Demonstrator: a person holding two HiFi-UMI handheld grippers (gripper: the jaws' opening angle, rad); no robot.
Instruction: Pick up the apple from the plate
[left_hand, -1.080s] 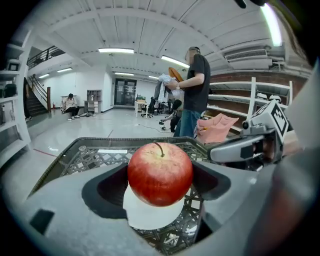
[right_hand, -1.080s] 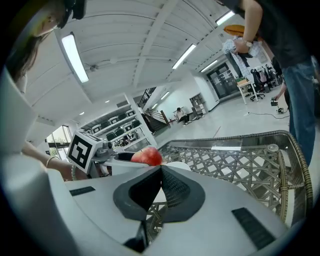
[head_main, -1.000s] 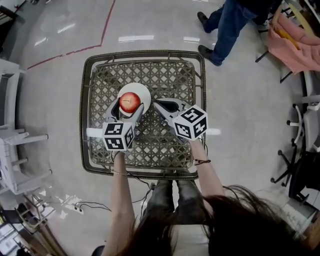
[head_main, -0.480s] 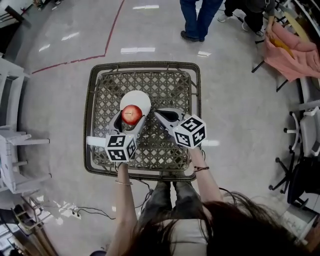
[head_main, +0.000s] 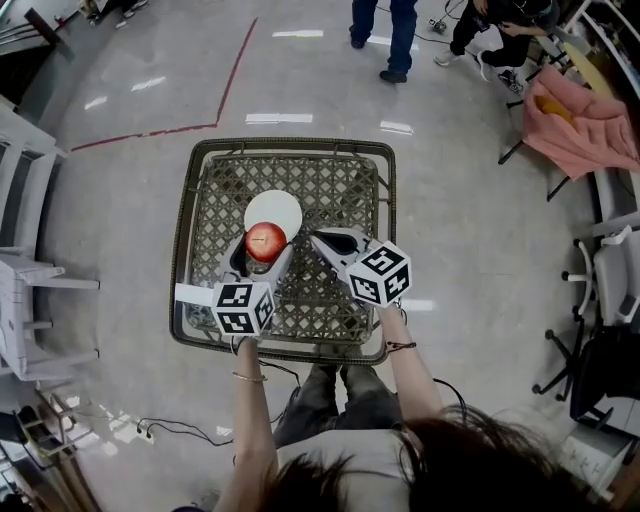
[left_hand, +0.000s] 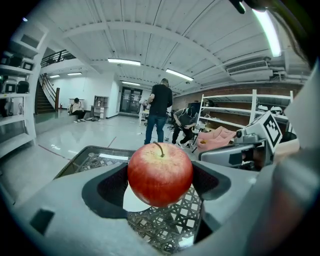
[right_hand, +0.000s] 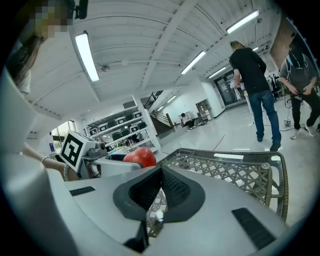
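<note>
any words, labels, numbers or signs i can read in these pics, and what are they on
No readable text in any view.
Left marker cube, right marker cube: black-and-white square patterns only, no letters or digits.
Apple, plate, woven table: no label or print visible.
Background shelves: anything on them is too small to read.

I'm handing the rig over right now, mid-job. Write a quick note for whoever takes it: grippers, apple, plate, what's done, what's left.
Left gripper: shut on the apple, fingers on its two sides.
Right gripper: shut, empty, beside the left one over the woven table.
Apple: held in the air, clear of the white plate, which sits on the table just beyond it.
Done: apple grasped and off the plate.
Left: probably only keeping a firm hold; no drop-off spot is evident.
</note>
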